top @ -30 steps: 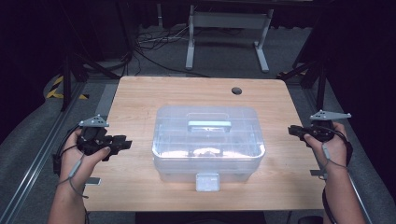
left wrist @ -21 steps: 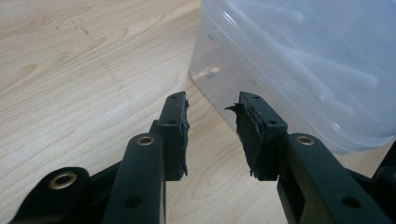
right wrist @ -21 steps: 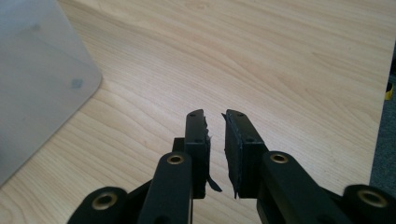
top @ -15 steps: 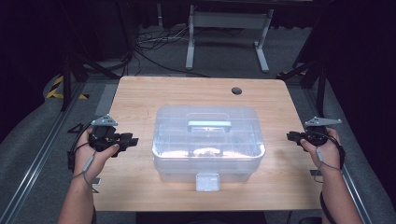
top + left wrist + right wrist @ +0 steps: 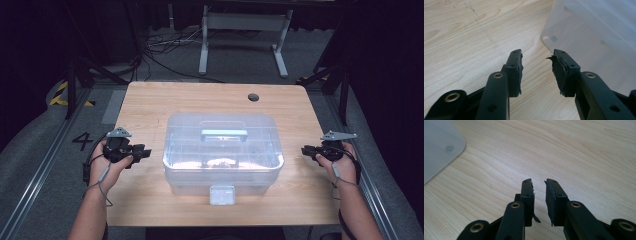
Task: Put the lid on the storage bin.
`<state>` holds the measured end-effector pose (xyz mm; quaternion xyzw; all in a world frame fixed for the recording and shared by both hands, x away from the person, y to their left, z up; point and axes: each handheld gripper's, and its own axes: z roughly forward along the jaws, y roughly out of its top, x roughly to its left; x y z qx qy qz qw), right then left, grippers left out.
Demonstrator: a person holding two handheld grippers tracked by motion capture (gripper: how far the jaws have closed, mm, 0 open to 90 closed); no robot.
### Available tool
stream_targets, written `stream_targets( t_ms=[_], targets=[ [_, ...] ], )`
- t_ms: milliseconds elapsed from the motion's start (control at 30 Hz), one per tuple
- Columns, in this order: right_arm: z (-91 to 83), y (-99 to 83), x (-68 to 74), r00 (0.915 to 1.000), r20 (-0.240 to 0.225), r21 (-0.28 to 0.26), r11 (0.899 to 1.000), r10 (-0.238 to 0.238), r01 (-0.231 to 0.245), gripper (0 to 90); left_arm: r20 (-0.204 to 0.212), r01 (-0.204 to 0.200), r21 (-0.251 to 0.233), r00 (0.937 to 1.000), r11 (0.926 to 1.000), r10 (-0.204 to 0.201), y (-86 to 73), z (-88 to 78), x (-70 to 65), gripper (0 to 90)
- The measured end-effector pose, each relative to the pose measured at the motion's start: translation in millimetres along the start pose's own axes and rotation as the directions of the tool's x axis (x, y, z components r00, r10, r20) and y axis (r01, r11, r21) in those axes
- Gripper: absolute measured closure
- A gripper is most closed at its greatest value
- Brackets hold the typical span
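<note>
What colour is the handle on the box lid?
Pale blue-grey handle, best in the high view.

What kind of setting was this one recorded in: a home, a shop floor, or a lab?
Most likely a lab or test rig, not a home. A bare wooden table stands on grey floor, loose cables trail behind it, a metal stand is beyond, and hazard tape marks the floor.

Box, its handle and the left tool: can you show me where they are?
Clear plastic box (image 5: 175, 150), high view, on its left wall.
Handle (image 5: 224, 133), high view, middle of the pale bar on the lid.
Left tool (image 5: 142, 152), high view, between its open tips.
</note>
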<state>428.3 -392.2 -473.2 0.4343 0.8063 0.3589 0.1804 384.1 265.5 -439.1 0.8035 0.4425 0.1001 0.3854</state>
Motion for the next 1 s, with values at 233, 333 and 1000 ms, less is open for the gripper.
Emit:
stream_targets(
  t_ms=[233,333,1000],
  targets=[
    [6.9,-1.0,2.2,1.0000,-0.006,-0.008,1.000,-0.007,0.007,76.5,-0.028,0.002,0.001,0.9996,1.0000,-0.002,-8.5,13.0,7.0,59.7],
    [9.9,-3.1,2.1,0.9999,-0.009,-0.016,1.000,0.007,-0.007,76.3,-0.053,0.001,0.001,0.9986,1.0000,-0.001,-11.8,18.2,8.8,58.9],
    [23.3,-5.7,6.2,0.9975,-0.005,-0.036,0.997,0.071,-0.071,57.5,-0.106,0.080,-0.005,0.9912,0.9968,-0.080,-22.1,24.3,19.6,42.9]
  ],
)
